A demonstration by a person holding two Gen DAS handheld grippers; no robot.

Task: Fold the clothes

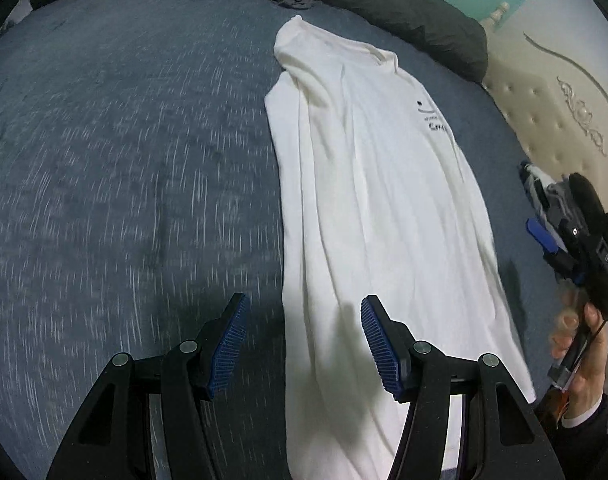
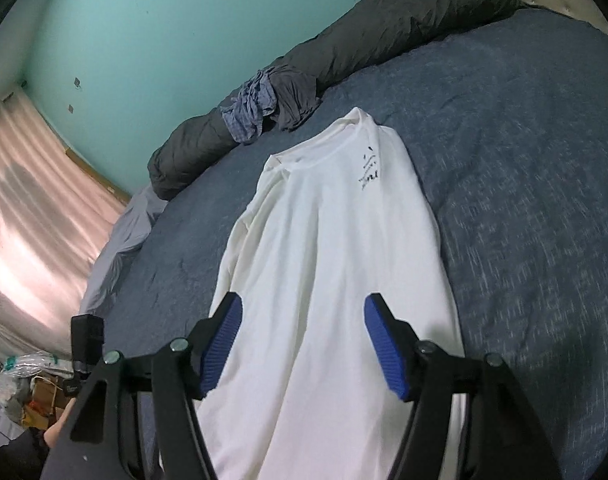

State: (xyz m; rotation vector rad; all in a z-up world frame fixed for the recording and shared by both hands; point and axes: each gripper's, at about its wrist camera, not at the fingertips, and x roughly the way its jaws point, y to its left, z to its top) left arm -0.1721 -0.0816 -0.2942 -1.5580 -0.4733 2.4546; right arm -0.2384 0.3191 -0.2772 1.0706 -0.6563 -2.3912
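While the white shirt lies flat and lengthwise on the blue bed cover, sides folded in to a long strip, both claws hang over its hem end with nothing in them. Left claw is open, blue pads apart, one pad over bare cover, the other over the shirt's edge. Right claw has its jaws spread above the shirt's lower half, no cloth pinched; from the left wrist view it shows at the right edge, held by a hand in a dark sleeve. Small black print sits near the collar at the far end. Beyond the collar a rolled dark grey duvet runs along the bed's far side, with a crumpled heap of blue-checked and grey clothes against it, close to the shirt's neck but apart from it. Cream tufted headboard to one side, teal wall behind, pink curtain and floor clutter on the other side. Nothing lies on the shirt.
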